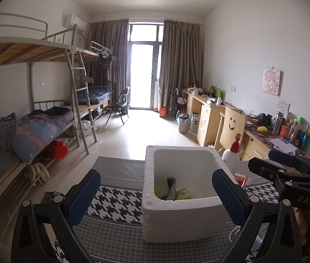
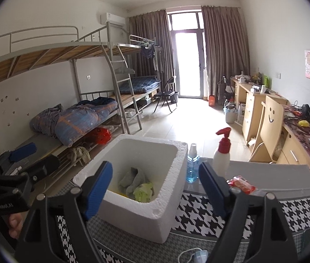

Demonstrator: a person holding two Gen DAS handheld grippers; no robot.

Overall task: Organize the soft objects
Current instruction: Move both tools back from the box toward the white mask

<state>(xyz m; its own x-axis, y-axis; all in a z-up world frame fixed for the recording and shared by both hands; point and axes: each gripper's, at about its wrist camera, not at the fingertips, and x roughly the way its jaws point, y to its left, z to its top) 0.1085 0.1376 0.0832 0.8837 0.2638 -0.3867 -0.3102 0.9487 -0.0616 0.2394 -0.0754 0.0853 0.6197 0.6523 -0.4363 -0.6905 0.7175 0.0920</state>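
A white foam box [image 1: 178, 221] stands on a houndstooth cloth [image 1: 115, 206]. Inside it lie a grey sock [image 1: 170, 187] and a pale green cloth [image 1: 184, 194]; both also show in the right wrist view, sock [image 2: 133, 178] and green cloth [image 2: 144, 191], in the box [image 2: 146, 219]. My left gripper [image 1: 156, 197] is open and empty, in front of the box. My right gripper [image 2: 155, 190] is open and empty above the box's near right corner. The right gripper also shows at the right edge of the left wrist view [image 1: 286, 171].
A white pump bottle with a red top [image 2: 221, 153], a blue liquid bottle [image 2: 192, 164] and a red packet [image 2: 242, 184] stand right of the box. A white face mask [image 2: 195, 256] lies at the cloth's near edge. Bunk beds left, desks and chair right.
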